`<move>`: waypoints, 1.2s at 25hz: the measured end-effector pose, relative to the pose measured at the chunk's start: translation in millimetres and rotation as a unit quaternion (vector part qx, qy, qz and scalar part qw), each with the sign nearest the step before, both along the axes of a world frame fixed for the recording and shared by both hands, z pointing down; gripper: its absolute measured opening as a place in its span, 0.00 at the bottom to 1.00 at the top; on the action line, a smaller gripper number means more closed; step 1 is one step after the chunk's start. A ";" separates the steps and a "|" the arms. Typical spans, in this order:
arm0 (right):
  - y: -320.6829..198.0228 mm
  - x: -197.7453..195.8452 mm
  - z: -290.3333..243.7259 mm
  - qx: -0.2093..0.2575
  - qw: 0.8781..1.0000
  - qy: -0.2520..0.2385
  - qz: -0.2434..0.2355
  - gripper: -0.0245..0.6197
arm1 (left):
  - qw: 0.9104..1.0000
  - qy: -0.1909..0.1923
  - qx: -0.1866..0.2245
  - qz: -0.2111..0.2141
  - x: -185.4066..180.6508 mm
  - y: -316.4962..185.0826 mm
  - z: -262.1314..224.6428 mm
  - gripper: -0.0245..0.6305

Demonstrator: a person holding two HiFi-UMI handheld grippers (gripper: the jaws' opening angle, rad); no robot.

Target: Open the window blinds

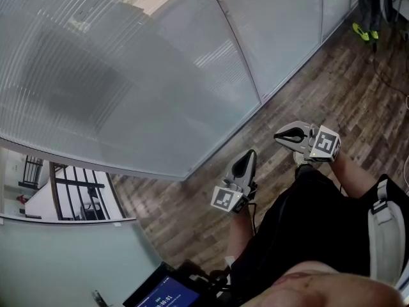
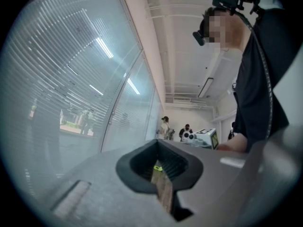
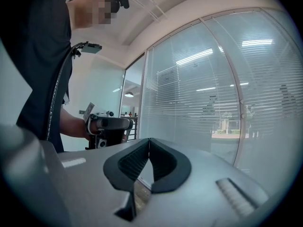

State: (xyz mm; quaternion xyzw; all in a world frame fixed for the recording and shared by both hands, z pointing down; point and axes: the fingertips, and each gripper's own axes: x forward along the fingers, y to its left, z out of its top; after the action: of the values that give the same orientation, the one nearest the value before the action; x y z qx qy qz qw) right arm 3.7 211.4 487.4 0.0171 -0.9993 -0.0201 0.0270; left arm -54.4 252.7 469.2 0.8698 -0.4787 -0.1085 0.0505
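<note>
Window blinds (image 1: 115, 62) down over glass wall, far left, well apart from both claws; left claw (image 1: 248, 155) pressed together, empty, held low over wood floor (image 1: 307, 88), near person's body; right claw (image 1: 281, 135) just to its right, also pressed together, pinching nothing; both angled toward glass.

Window blinds (image 1: 115, 69) past the head view's top edge; distant figures (image 2: 164, 126) too small.
</note>
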 end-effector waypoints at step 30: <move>-155.9 -31.2 -1.1 0.002 0.998 0.017 -0.055 0.05 | 0.999 -0.020 -0.031 0.004 3.5 -155.4 -2.5 0.04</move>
State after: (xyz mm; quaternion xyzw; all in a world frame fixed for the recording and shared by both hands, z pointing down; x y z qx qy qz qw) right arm -27.5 55.5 486.3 -0.0380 -0.9981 -0.0238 0.0423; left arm -50.9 97.3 466.7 0.8715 -0.4796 -0.0766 0.0682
